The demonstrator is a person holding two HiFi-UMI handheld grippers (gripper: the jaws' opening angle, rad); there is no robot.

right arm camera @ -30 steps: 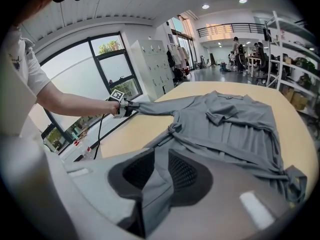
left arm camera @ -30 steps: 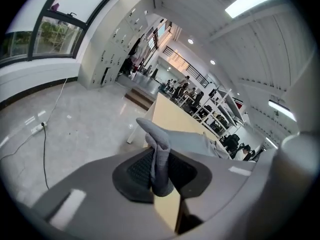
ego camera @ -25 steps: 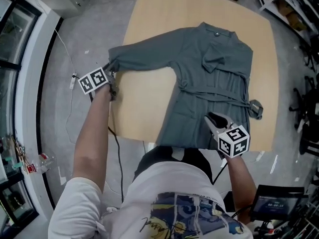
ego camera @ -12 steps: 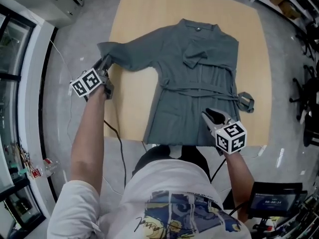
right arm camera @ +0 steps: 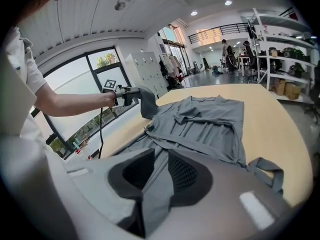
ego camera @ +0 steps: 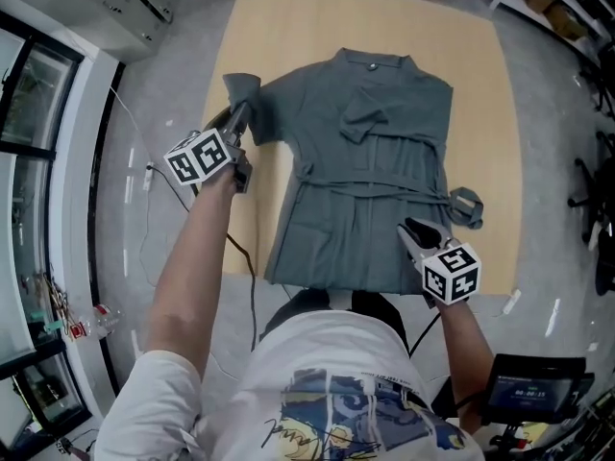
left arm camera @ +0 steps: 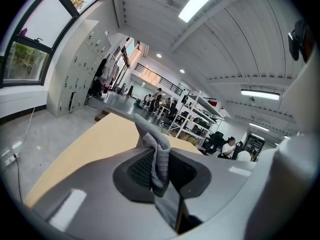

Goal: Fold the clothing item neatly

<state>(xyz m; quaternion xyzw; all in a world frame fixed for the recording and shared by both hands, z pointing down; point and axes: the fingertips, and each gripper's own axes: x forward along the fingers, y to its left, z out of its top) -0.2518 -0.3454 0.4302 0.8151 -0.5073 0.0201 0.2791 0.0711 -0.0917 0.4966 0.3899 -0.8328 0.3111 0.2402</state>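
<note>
Grey garment (ego camera: 375, 195) on wooden table (ego camera: 298, 27), grey floor (ego camera: 163, 94)

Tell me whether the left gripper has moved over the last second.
Yes. The left gripper, shut on the sleeve, has swung inward from beyond the left edge of the table to over it, toward the garment.

Garment (ego camera: 375, 152): plain slate grey-green, no print. Desk (ego camera: 480, 84): pale tan wood. Floor (ego camera: 163, 84): mottled grey. Left gripper (ego camera: 236, 123), right gripper (ego camera: 411, 230): grey bodies, dark mesh-patterned fingers (right arm camera: 182, 173), blk/wht square-marker cubes. T-shirt (ego camera: 327, 373): white w/ blue-yellow graphic.
</note>
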